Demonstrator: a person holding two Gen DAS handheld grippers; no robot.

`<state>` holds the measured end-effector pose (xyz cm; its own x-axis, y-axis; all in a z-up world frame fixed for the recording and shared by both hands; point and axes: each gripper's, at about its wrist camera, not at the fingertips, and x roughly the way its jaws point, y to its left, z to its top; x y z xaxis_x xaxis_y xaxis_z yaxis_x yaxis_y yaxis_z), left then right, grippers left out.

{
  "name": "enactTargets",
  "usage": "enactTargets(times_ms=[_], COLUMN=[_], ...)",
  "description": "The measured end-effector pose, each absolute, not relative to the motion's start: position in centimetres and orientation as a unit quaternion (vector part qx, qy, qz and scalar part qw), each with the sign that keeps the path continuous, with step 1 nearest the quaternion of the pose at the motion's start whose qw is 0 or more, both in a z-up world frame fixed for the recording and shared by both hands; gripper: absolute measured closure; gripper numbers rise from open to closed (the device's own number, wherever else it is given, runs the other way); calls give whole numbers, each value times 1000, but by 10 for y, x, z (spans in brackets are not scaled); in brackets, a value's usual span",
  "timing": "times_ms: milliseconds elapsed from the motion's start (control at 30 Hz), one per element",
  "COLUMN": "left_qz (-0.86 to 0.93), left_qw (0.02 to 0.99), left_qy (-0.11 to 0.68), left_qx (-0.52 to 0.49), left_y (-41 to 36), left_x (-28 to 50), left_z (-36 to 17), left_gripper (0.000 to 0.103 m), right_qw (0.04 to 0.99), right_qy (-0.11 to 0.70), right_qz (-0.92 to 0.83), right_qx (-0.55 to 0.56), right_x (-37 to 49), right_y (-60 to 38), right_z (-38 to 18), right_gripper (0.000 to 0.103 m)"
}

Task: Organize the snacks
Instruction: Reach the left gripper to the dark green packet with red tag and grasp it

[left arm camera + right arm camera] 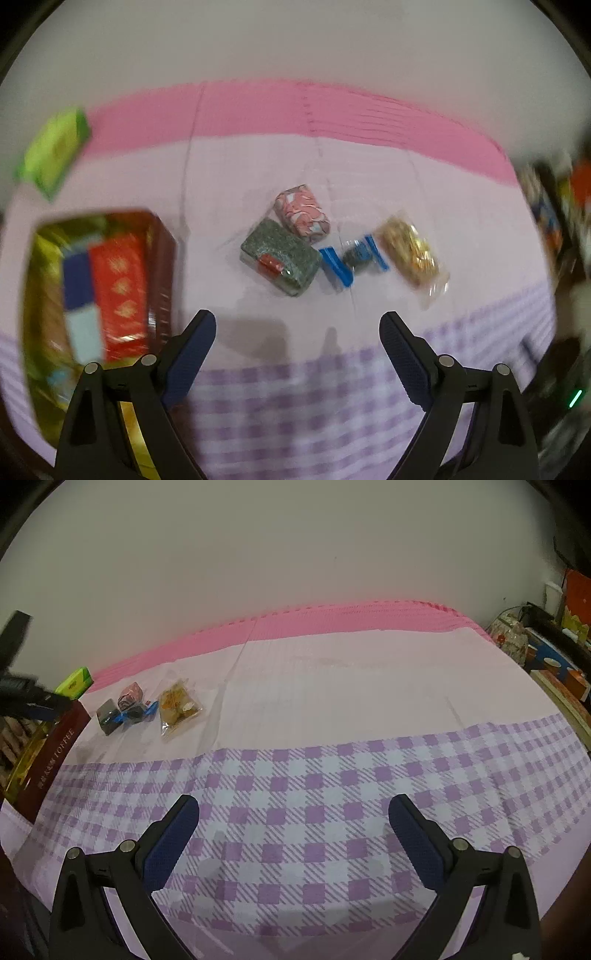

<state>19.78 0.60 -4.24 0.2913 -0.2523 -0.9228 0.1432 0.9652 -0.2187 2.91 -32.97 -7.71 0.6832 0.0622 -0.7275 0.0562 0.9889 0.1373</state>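
Across the desk lies a cloth, plain pink at the far side and purple-checked nearer me, and everything I care about sits on it. At the left edge stands the biggest item, a dark red toffee box with a gold lining, already holding a red packet and a blue-and-white one. Behind it lies a green packet, apart from the rest.

Near the middle of the pink part is a small cluster of loose snacks: a grey-green block touching a pink-patterned sweet, then a small dark sweet in a blue-ended wrapper, then a clear bag of golden pieces just beside it.

My left claw hangs over the cloth just short of that cluster, jaws spread wide and empty. My right claw is likewise released and holds nothing, over the checked part, well away from the snacks.

I judge the next step to be picking a loose snack for the box. The risks: the left view is smeared, so my aim may be off; the block and pink sweet touch, so closing on one could drag or flick the other; the clear bag looks slippery and may slide out; and the box wall sits close to my left finger, easy to knock.
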Motion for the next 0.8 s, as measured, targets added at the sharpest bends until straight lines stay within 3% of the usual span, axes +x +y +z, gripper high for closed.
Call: enactTargets(times_ms=[133,367,500,667,800], left_qz=[-81,-47,-33,-32,-32], left_qw=[782,773,755,757,759], left_qy=[607,622,643,641,642], left_qx=[-119,-111,-122,-125,-106], left_y=[14,1,-2,-3,-4], left_x=[225,246,251,250,240], left_z=[-61,-74,-90,-95,-93], left_gripper=[15,21,35,38,59], right_qw=[909,908,907,905,905], right_qy=[411,409,410,412,412], right_qz=[9,13,15,17,18], right_qx=[77,89,95,101,102], right_x=[34,35,35,35,35], right_y=[-329,-330,-332,-334,-335], right_z=[-81,-82,-83,-83,-83], right_gripper=[1,1,1,1,1])
